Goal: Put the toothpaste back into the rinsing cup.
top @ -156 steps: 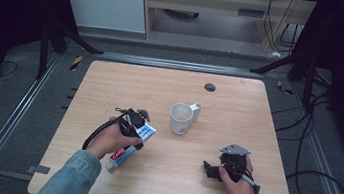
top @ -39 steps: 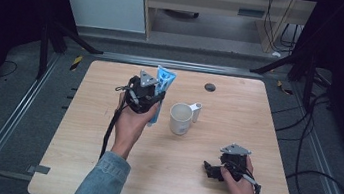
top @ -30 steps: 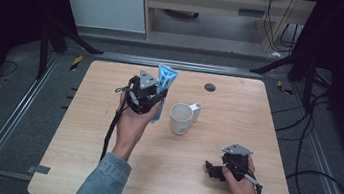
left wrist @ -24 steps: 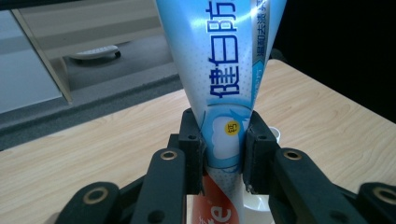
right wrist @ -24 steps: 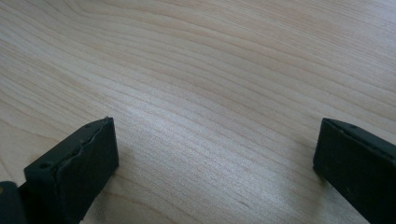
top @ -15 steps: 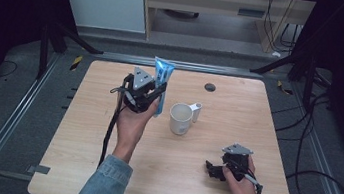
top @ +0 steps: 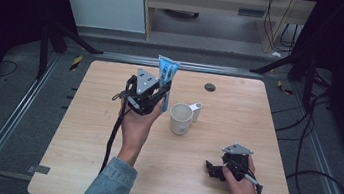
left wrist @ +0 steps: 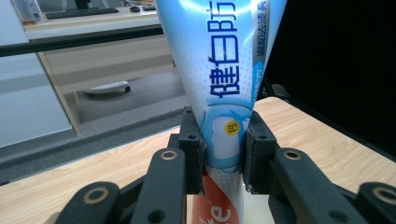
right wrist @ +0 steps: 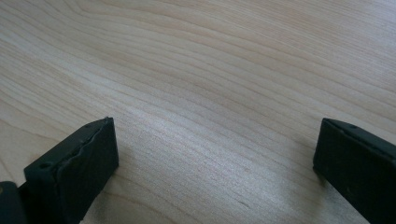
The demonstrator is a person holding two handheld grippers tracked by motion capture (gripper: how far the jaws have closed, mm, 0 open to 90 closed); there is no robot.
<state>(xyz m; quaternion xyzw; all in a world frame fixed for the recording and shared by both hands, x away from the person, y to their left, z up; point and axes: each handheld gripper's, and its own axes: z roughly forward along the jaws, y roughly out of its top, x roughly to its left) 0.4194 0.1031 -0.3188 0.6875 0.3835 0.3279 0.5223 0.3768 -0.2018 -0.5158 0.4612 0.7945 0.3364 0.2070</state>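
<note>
High view: your left gripper [top: 161, 89] is clamped on the blue-and-white plastic toothpaste tube [top: 166, 71], held upright with its flat crimped end rising above the jaws, just to the left of the white ceramic mug [top: 180, 119]. The mug stands upright on the light wooden table [top: 238, 111], handle away from the gripper; as far as this view shows, nothing is in it. To seat the tube well, carry it over the mug's mouth, keep it vertical, and lower before releasing, so that the rim is not struck. Your right gripper [top: 213, 168] rests low on the table, well apart from the mug. Left gripper view: both black jaws press the tube [left wrist: 224, 84] at its lower white band, with the red-printed cap end running down below the pads [left wrist: 259, 154]; the grip is centred. Right gripper view: the jaws of the right gripper [right wrist: 212, 163] stand wide apart with bare tabletop [right wrist: 210, 70] between them, holding nothing.
</note>
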